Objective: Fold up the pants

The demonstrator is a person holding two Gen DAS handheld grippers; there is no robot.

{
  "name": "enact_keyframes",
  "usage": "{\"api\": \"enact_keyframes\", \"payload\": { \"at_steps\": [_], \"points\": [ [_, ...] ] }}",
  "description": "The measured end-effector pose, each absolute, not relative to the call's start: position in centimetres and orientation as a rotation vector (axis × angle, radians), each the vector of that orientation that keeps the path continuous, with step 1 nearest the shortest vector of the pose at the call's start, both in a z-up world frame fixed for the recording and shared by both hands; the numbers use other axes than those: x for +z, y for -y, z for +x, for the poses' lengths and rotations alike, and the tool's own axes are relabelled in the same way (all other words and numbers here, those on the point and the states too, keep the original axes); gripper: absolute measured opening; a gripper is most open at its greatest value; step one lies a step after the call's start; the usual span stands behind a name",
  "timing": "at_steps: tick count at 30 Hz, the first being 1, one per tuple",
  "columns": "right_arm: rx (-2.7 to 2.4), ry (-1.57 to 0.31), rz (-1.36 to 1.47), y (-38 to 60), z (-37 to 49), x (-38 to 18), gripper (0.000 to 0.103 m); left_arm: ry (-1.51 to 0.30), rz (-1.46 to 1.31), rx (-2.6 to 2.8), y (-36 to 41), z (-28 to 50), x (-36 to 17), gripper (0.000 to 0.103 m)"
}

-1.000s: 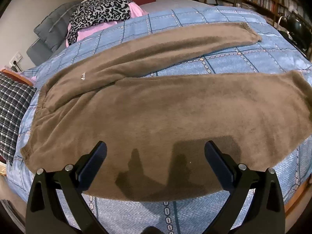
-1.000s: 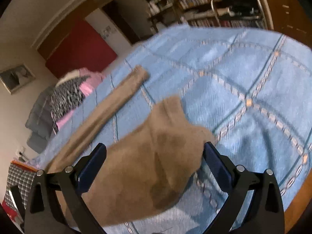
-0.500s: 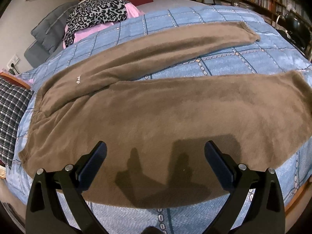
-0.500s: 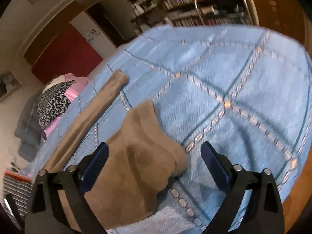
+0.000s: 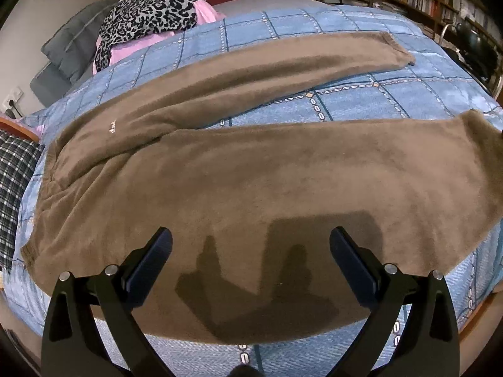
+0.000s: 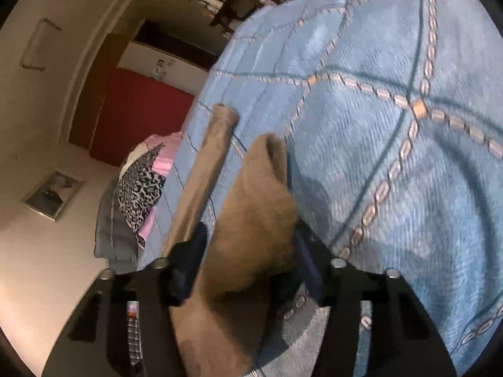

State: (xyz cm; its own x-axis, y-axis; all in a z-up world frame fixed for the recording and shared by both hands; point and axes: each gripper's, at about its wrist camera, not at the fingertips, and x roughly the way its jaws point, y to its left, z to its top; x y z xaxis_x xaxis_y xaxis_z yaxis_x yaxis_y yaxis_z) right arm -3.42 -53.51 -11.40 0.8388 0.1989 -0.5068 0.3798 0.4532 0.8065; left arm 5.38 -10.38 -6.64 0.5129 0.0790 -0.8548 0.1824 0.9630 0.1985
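right gripper (image 6: 251, 251) fingers just closed around pants (image 5: 251, 172) leg cuff, legs lying crosswise

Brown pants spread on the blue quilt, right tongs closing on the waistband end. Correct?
Not quite. The right tongs have been closing around a leg cuff, not the waistband, as the right wrist view shows. The brown pants do lie spread on the blue quilt.
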Motion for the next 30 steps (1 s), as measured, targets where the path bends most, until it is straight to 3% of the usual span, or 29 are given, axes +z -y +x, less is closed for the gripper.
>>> {"api": "enact_keyframes", "payload": {
  "at_steps": [8, 14, 24, 26, 28, 30],
  "points": [
    [-0.066, -0.548, 1.008, 53.9, -2.7, -8.7, 0.053, -1.037, 0.28, -0.068, 10.3, 5.4, -6.8, 0.101],
    [-0.193, -0.615, 0.92, 55.0, -1.0, -9.3, 0.059, -1.037, 0.271, -0.061, 10.0, 5.5, -6.8, 0.101],
    [-0.265, -0.8, 0.741, 55.9, 4.0, -11.4, 0.056, -1.038, 0.259, -0.051, 9.4, 6.0, -6.9, 0.101],
    [-0.284, -0.84, 0.653, 55.1, 4.7, -11.4, 0.051, -1.038, 0.257, -0.051, 9.3, 6.1, -6.9, 0.101],
    [-0.296, -0.879, 0.569, 54.3, 5.2, -11.1, 0.034, -1.038, 0.253, -0.05, 9.1, 6.2, -6.9, 0.101],
    [-0.296, -0.906, 0.514, 53.5, 5.3, -10.6, 0.025, -1.035, 0.247, -0.047, 8.9, 6.4, -6.9, 0.101]
  ]
}}
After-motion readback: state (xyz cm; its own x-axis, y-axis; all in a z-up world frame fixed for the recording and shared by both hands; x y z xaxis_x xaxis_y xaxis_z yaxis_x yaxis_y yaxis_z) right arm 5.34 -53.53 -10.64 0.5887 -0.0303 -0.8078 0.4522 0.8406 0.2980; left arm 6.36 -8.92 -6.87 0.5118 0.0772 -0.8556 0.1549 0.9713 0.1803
